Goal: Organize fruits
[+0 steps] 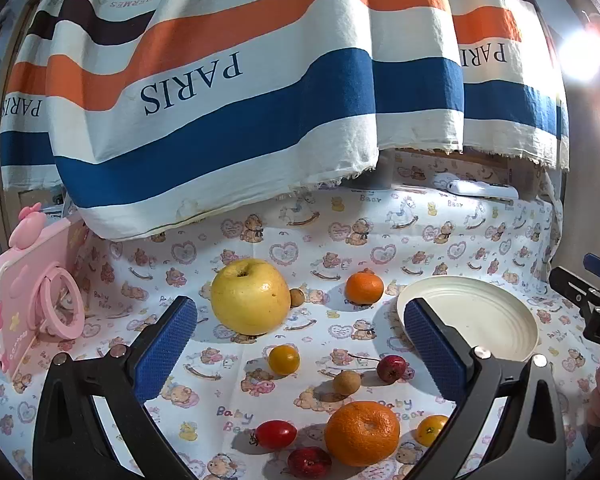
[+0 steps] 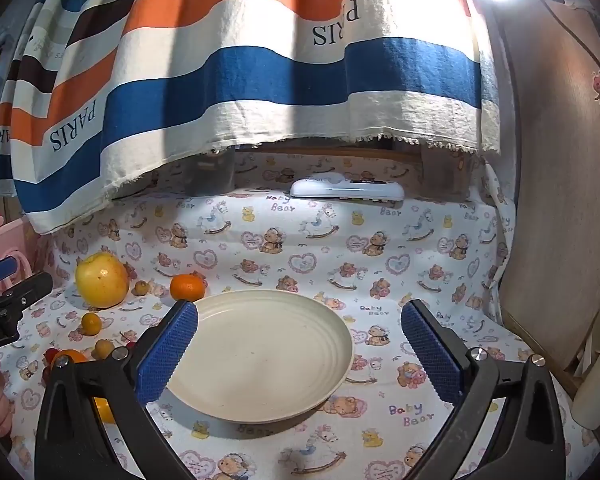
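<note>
Fruits lie scattered on the bear-print cloth (image 1: 480, 248) over the surface: a smooth yellow apple (image 1: 250, 296), dimpled oranges (image 1: 362, 438), small glossy tomatoes (image 1: 276, 434). Beside them sits a ridged cream plate (image 2: 260, 356), bare. Left tongs (image 1: 300, 344) and right tongs (image 2: 300, 348) gape wide, holding nothing.

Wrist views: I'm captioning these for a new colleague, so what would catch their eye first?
Probably the big striped PARIS cloth hanging across the back, over the bear-print tablecloth. Next, the large yellow apple among small fruits on the left, with the empty cream plate to their right. The open left gripper frames the fruit; the open right gripper frames the plate.
</note>
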`<state>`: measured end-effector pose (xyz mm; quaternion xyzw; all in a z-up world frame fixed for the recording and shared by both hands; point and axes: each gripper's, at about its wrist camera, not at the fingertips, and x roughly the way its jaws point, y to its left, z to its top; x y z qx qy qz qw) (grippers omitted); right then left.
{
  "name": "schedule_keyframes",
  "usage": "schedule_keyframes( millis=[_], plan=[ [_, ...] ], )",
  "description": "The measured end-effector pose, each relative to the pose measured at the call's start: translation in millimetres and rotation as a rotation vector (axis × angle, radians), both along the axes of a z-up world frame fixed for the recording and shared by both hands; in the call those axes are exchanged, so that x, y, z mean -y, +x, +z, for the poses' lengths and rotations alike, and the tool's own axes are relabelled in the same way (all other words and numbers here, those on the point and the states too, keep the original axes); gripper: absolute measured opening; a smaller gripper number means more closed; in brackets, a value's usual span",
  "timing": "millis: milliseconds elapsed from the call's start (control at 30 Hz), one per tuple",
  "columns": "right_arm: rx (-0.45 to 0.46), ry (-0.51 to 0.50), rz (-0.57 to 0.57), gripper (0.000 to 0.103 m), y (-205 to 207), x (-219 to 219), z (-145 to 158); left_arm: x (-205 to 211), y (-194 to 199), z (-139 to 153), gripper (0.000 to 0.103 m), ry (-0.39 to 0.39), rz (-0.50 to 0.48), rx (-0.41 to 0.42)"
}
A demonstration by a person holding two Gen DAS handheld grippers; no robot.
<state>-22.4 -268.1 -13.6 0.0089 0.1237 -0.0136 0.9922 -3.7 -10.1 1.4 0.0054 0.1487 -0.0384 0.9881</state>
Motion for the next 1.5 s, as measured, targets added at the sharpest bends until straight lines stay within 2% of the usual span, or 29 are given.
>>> schedule_keyframes(
  millis=[367,567,833,1100,1500],
  plan=[
    [-0.003,0.003,-0.03,0.102,0.3,2.3,1.1,-5.2,4.4,-1.9,0.103,-0.006,0.054,-0.019],
    [-0.012,-0.008,-0.018,0.102,1.2,-0.6,-0.4,-2.7,0.8,-1.8,0.103,0.001,0.026,-0.003],
    [-0.03,0.0,-0.015,0.103,0.0,0.4,-1.2,-5.7,6.3,-3.6,0.103,-0.014,0.019,-0.044],
    [-0.038,0.006,-0.015,0.103,1.4,0.2,-0.7,-5.7,5.1,-4.0,0.103,-0.012,0.015,-0.048],
    [-0.052,0.015,-0.015,0.103,2.2,2.3,-1.1,-1.5,-2.9,-1.3,0.103,0.002,-0.013,-0.006]
  ],
)
